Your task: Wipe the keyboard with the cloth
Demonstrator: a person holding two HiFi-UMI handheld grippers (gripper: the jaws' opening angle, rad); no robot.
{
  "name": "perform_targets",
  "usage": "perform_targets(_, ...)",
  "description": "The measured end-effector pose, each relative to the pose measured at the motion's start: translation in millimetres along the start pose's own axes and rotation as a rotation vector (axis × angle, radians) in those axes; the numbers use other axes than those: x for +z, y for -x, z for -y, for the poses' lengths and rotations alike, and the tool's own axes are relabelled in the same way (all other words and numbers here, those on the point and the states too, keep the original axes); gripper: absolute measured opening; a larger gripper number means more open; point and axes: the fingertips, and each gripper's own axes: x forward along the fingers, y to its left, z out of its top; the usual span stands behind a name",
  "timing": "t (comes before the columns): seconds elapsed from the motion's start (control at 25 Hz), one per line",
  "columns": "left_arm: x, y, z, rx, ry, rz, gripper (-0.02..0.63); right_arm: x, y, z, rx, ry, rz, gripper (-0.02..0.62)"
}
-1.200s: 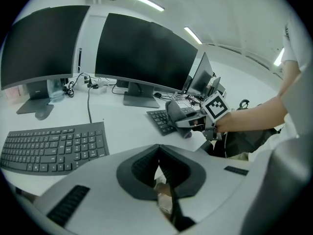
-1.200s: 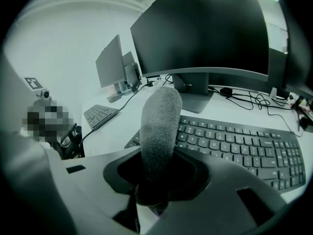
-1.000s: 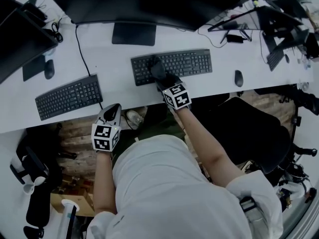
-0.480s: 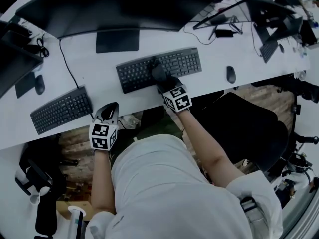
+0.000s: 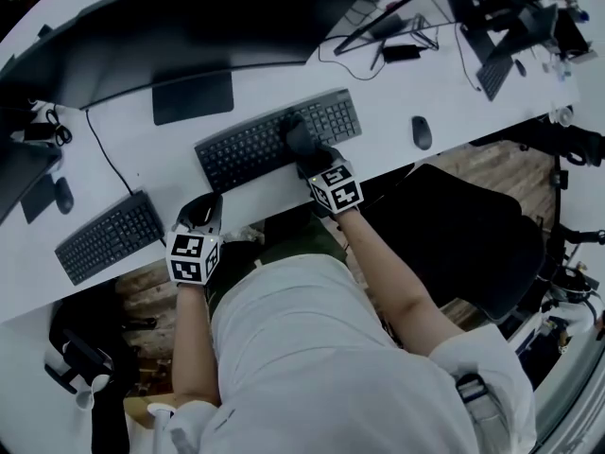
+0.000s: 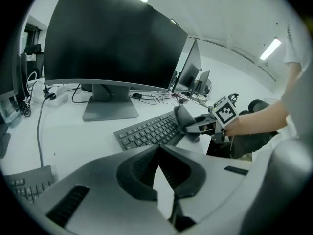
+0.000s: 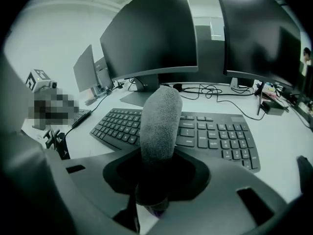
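I see white desk, dark monitors. Right claw clamped on cloth, on keyboard. Left claw closed, empty.

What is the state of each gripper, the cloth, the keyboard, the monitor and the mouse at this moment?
Left gripper: shut, empty.
Right gripper: shut on the cloth.
Cloth: bunched, down on the keyboard's keys.
Keyboard: flat on the desk, partly under the cloth.
Monitor: screen dark.
Mouse: on the desk, untouched.
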Motion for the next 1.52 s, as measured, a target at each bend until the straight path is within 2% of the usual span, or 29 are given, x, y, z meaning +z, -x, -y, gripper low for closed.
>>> perform_targets(0.8, 40, -72, 27, -0.123, -0.068, -0.051, 0.002, -18, 38, 105, -0.147, -0.122, 0.012, 0.132)
perform_targets(1.52, 60, -108, 33, -0.192, -0.102, -0.093, 0.002, -26, 57, 166, -0.249, -0.227, 0.033, 0.137)
